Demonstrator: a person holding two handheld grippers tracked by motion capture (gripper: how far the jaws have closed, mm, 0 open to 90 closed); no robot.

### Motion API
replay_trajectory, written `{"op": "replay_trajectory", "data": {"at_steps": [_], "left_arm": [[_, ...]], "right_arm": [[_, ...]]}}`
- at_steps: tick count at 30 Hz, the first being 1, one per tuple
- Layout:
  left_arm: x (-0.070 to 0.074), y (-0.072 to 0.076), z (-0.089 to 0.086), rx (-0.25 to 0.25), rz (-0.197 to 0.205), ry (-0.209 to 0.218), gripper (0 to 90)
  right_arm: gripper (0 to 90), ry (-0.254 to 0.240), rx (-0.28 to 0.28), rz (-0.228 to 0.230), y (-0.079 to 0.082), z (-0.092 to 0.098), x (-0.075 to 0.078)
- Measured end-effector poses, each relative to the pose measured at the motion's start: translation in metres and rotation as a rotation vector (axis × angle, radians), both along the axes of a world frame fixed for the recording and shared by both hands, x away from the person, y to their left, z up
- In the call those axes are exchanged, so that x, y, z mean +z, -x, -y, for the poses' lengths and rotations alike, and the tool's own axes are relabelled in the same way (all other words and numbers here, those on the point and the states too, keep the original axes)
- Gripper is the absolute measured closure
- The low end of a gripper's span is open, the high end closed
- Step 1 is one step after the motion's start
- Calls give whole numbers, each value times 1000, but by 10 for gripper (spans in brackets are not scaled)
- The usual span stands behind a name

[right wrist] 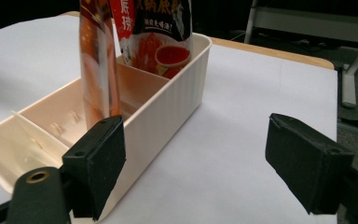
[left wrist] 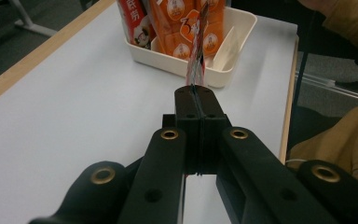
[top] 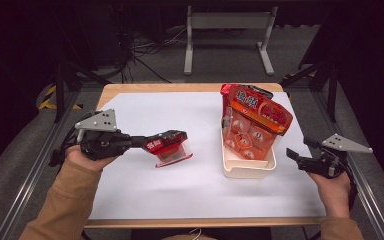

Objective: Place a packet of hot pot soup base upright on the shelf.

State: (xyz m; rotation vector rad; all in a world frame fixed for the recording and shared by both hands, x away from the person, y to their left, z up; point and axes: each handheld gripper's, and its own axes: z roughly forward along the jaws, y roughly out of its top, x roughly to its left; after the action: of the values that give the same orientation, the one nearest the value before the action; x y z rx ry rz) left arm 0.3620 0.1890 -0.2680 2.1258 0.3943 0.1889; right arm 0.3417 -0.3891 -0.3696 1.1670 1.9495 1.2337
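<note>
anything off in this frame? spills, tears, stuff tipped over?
No spills or damage visible. The packets in the cream bin lean and overhang its far rim rather than sitting inside. Left claw is shut on a red packet; right claw is open beside the bin.

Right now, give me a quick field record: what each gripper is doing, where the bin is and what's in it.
left gripper: shut on a small red packet, held above the white mat
right gripper: open, empty, right of the bin
bin: cream, on the mat's right half
bin contents: orange-red snack bags standing upright
near compartment of bin: empty
</note>
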Motion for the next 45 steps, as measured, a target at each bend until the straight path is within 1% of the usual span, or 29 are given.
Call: {"op": "replay_trajectory", "data": {"at_steps": [3, 6, 9, 14, 16, 17, 18, 20, 22, 24, 26, 28, 30, 32, 36, 39, 42, 45], "left_arm": [[4, -3, 7, -6, 2, -4, 900], [8, -7, 17, -16, -1, -8, 900], [11, -10, 24, -24, 1, -13, 900], [17, -16, 42, -42, -6, -13, 900], [20, -18, 50, -53, -3, -18, 900], [20, -18, 50, -53, -3, -18, 900], [21, -20, 55, -58, 5, -19, 900], [23, -22, 61, -66, 2, -21, 900], [25, -23, 67, -74, 0, -20, 900], [27, -24, 70, -84, 1, -22, 900], [31, -24, 75, -90, 7, -31, 900], [36, -23, 81, -100, 15, -45, 900], [40, -22, 87, -106, 17, -49, 900], [43, -22, 95, -117, 20, -54, 900], [46, -25, 105, -127, 25, -67, 900], [46, -27, 111, -134, 16, -61, 900], [48, -28, 119, -140, 21, -61, 900], [50, -31, 126, -145, 22, -50, 900]], "right_arm": [[189, 8, -1, -4, -2, 0, -3], [184, 28, 0, -9, -5, -1, -7], [183, 26, 6, -9, -8, -2, -10], [162, 47, 16, -11, -15, -4, -19], [160, 45, 15, -11, -17, -4, -21], [155, 41, 17, -16, -18, -4, -23], [144, 45, 13, -19, -20, -5, -24], [137, 59, 13, -22, -21, -6, -26], [126, 60, 8, -33, -23, -6, -28], [124, 60, 8, -33, -23, -6, -29], [116, 64, 5, -34, -25, -6, -31], [115, 72, -6, -51, -26, -6, -33], [115, 76, -11, -62, -27, -7, -35], [115, 78, -12, -63, -27, -7, -35], [115, 72, -12, -57, -26, -6, -34], [116, 71, -15, -59, -25, -5, -34], [116, 70, -16, -57, -25, -4, -34], [116, 66, -22, -56, -25, -3, -33]]}}
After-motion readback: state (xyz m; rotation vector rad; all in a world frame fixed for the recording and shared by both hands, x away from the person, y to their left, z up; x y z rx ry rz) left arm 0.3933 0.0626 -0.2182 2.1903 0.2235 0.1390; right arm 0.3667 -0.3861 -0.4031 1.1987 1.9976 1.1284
